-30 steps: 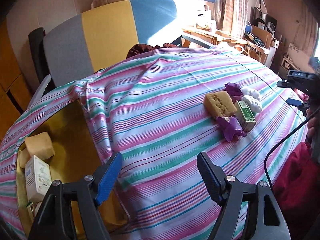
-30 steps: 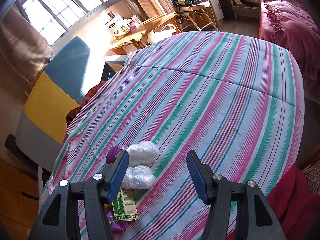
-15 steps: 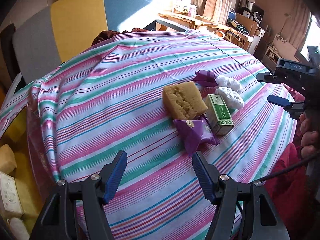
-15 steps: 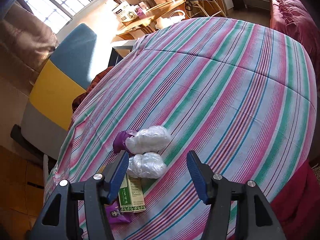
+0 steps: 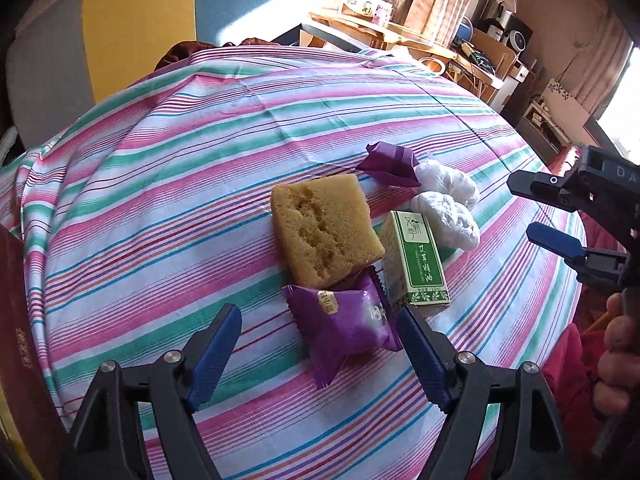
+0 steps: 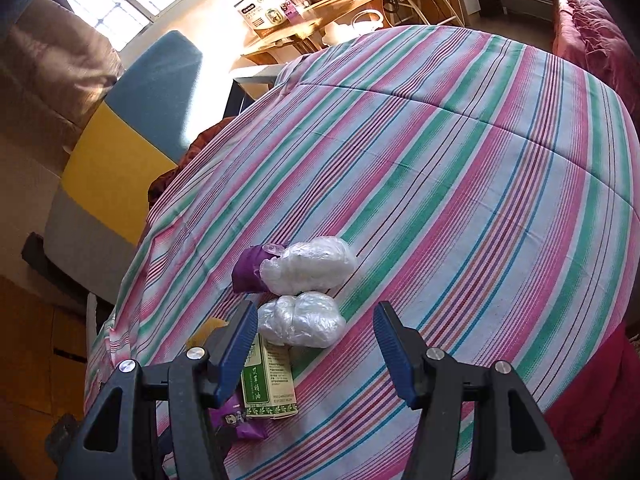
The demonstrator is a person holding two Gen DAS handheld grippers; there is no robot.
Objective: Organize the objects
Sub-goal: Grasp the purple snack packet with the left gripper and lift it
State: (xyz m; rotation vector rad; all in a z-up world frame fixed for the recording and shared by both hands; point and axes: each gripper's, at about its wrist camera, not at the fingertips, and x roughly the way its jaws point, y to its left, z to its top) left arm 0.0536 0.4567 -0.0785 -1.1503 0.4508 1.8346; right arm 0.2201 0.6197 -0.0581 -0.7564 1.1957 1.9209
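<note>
Left hand-held gripper [image 5: 320, 344], jaws just opened wide, frames the purple snack packet [image 5: 344, 326] low centre, likely for pickup; right hand-held gripper [image 6: 316, 346] waits open.

A striped cloth [image 5: 168, 184] covers the table, with a blue-and-yellow chair [image 5: 136, 20] and cluttered wooden desk [image 6: 296, 32] behind.

Cake [image 5: 325, 229] on tablecloth [image 5: 168, 184]; box [image 5: 414, 261] right of cake, packet [image 5: 344, 322] before it, two wrapped bundles [image 5: 448, 210] beyond box.
</note>
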